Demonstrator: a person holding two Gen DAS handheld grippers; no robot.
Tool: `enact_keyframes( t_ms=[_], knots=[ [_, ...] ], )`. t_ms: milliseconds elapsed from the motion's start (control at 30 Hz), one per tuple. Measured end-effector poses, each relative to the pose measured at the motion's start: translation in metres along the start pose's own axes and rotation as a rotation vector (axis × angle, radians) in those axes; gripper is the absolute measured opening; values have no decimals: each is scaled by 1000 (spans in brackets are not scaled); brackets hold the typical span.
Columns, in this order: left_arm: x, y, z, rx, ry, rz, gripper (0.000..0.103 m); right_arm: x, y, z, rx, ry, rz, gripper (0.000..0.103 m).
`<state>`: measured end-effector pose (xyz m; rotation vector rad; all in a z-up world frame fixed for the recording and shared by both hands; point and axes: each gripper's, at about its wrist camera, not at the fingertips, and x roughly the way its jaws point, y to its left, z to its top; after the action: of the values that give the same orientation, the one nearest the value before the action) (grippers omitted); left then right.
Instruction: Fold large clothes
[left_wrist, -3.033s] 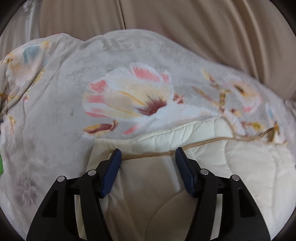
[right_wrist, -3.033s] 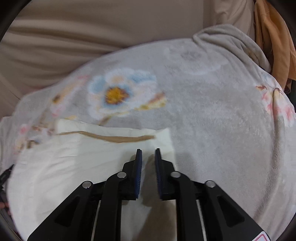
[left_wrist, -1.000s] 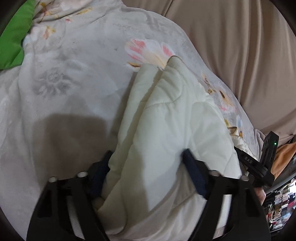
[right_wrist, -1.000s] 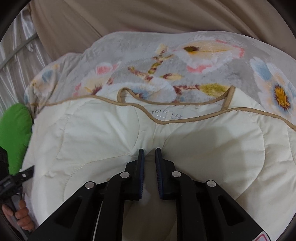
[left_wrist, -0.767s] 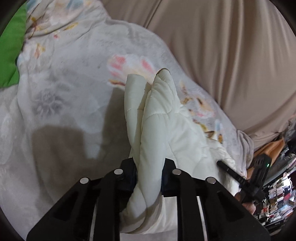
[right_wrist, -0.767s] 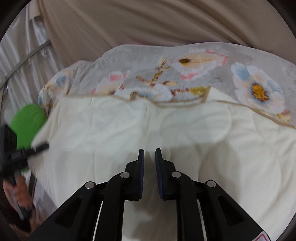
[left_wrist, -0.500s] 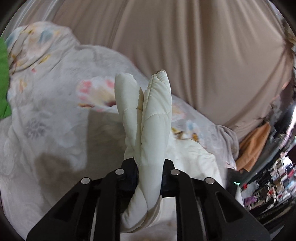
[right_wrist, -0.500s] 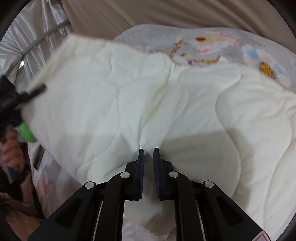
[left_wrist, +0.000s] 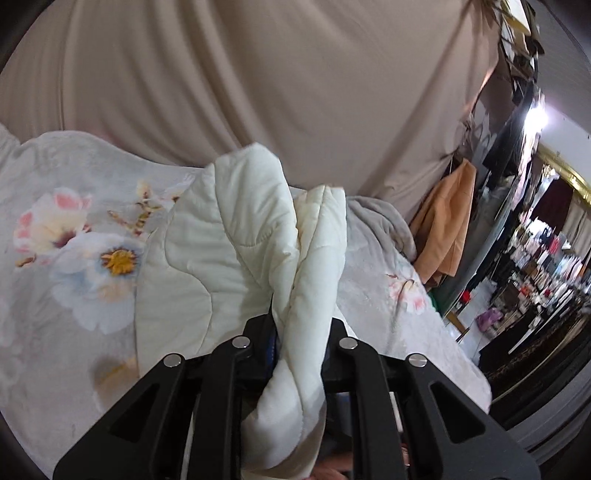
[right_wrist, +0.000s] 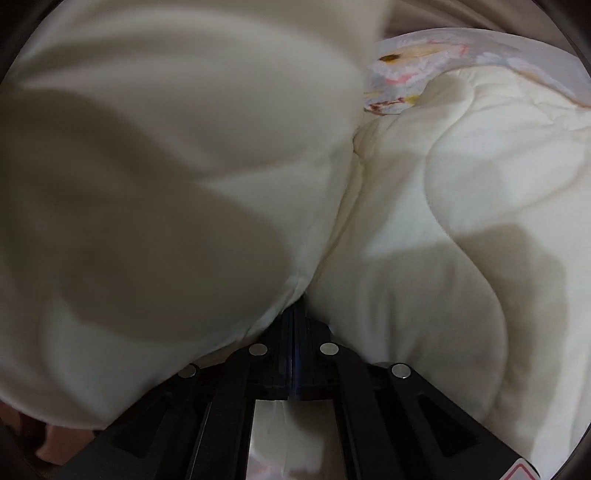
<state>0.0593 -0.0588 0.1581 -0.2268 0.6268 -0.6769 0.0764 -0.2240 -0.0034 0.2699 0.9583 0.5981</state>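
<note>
A cream quilted garment (left_wrist: 236, 236) is lifted off the floral blanket (left_wrist: 74, 229). My left gripper (left_wrist: 299, 332) is shut on a thick bunched fold of it, which stands up between the fingers and drapes down to the left. In the right wrist view the same cream garment (right_wrist: 461, 206) fills nearly the whole frame, folded over on the left and blurred. My right gripper (right_wrist: 295, 325) is shut on the garment's fabric, which bulges out on both sides of the fingers.
A beige curtain (left_wrist: 258, 74) hangs behind the bed. An orange cloth (left_wrist: 447, 221) hangs at the bed's right end, with cluttered shop shelves (left_wrist: 546, 266) beyond. A strip of the floral blanket (right_wrist: 413, 62) shows at the top of the right wrist view.
My left gripper closed on a fold of the garment, lifted it and swung right. My right gripper stayed shut and raised its side, so the garment now folds over close to the camera.
</note>
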Motion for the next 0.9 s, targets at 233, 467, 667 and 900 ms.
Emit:
enact_keyframes(
  t_ms=[233, 467, 667, 900],
  knots=[
    [13, -8, 3, -20, -2, 7, 13, -40, -16, -44, 77, -4, 108, 7],
    [38, -31, 12, -18, 24, 13, 13, 22, -10, -61, 120, 109, 193, 0],
    [109, -59, 5, 1, 130, 14, 12, 14, -30, -75, 253, 110, 269, 0],
    [176, -80, -22, 63, 231, 75, 13, -53, -57, -114, 310, -11, 95, 0]
  ],
)
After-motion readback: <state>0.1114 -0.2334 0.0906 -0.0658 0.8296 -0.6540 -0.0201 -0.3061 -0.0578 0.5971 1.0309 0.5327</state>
